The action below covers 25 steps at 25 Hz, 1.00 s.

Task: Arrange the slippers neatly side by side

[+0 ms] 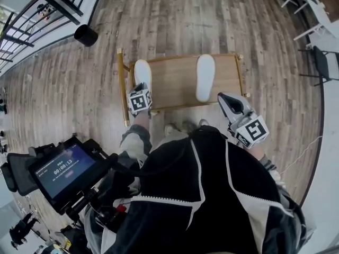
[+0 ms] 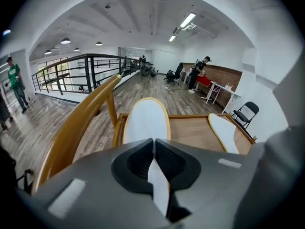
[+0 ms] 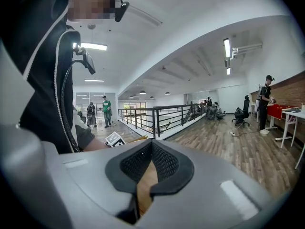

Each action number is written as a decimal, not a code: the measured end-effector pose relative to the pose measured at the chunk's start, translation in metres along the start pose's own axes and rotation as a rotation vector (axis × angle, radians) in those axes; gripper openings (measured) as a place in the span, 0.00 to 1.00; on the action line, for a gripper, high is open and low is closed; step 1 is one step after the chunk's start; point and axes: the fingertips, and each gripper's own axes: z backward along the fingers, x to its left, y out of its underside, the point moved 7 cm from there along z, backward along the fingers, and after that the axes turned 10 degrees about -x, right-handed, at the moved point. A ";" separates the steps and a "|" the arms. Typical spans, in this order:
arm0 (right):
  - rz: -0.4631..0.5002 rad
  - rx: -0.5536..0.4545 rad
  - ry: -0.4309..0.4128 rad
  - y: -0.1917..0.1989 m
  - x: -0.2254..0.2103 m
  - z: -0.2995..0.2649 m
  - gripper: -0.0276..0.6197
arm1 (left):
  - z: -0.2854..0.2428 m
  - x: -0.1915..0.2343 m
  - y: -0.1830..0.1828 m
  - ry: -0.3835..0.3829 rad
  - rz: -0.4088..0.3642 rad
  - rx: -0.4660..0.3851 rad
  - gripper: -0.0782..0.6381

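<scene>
Two white slippers lie soles up on a low wooden table (image 1: 175,58). The left slipper (image 1: 142,74) rests by the table's left edge, and the right slipper (image 1: 205,77) sits well apart from it. My left gripper (image 1: 141,91) hangs over the left slipper's heel with its jaws shut. In the left gripper view that slipper (image 2: 145,120) runs forward from the left gripper (image 2: 153,141); a pinch on the heel cannot be made out. The right slipper (image 2: 224,132) shows at the table's right. My right gripper (image 1: 223,98) is held off the table's front right corner. Its jaws (image 3: 151,142) are shut and empty.
A curved wooden rail (image 1: 123,86) stands along the table's left side (image 2: 76,123). A black bin (image 1: 86,35) and a metal railing (image 1: 32,15) are at the far left. A folding chair (image 1: 323,62) stands at the right. A screen rig (image 1: 63,168) sits near my left.
</scene>
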 end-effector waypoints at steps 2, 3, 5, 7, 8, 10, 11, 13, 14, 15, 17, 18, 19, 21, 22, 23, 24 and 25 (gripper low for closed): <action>0.003 0.002 0.018 0.001 0.003 0.007 0.05 | -0.007 0.004 0.008 -0.001 0.003 0.020 0.15; 0.005 0.002 0.023 0.001 0.006 0.010 0.05 | -0.008 0.007 0.011 -0.006 0.003 0.029 0.15; 0.008 0.003 0.031 0.000 0.012 0.015 0.05 | -0.008 0.012 0.016 -0.021 0.001 0.046 0.15; 0.007 0.006 0.042 0.000 0.015 0.019 0.05 | -0.009 0.014 0.019 -0.025 -0.011 0.070 0.15; 0.006 0.008 0.047 0.000 0.017 0.020 0.05 | -0.010 0.014 0.021 -0.021 -0.024 0.084 0.15; 0.006 0.009 0.052 0.000 0.020 0.021 0.05 | -0.012 0.014 0.025 -0.013 -0.050 0.106 0.15; 0.007 0.009 0.053 0.000 0.022 0.021 0.05 | -0.013 0.014 0.026 -0.009 -0.058 0.114 0.15; 0.011 0.010 0.053 -0.001 0.024 0.020 0.05 | -0.016 0.014 0.029 0.002 -0.044 0.128 0.15; 0.011 0.010 0.052 -0.001 0.024 0.019 0.05 | -0.017 0.014 0.030 0.007 -0.026 0.133 0.21; 0.011 0.011 0.051 -0.001 0.024 0.019 0.05 | -0.017 0.013 0.031 0.011 -0.014 0.137 0.29; 0.009 0.010 0.046 -0.002 0.020 0.019 0.05 | -0.018 0.010 0.028 0.011 -0.020 0.141 0.34; 0.008 0.009 0.043 -0.003 0.017 0.019 0.05 | -0.019 0.008 0.026 0.011 -0.029 0.142 0.38; 0.007 0.008 0.040 -0.003 0.015 0.018 0.05 | -0.020 0.007 0.024 0.009 -0.034 0.141 0.38; 0.005 0.006 0.035 -0.003 0.012 0.015 0.05 | -0.021 0.008 0.018 0.008 -0.029 0.122 0.39; 0.005 0.004 0.033 -0.002 0.012 0.013 0.05 | -0.020 0.009 0.015 0.013 -0.021 0.109 0.39; 0.005 0.003 0.030 0.000 0.011 0.010 0.05 | -0.020 0.009 0.012 0.019 -0.011 0.093 0.39; 0.003 0.004 0.027 0.001 0.008 0.008 0.05 | -0.020 0.008 0.007 0.024 -0.001 0.073 0.37; 0.001 0.005 0.023 0.003 0.004 0.005 0.05 | -0.019 0.006 -0.002 0.032 0.008 0.043 0.36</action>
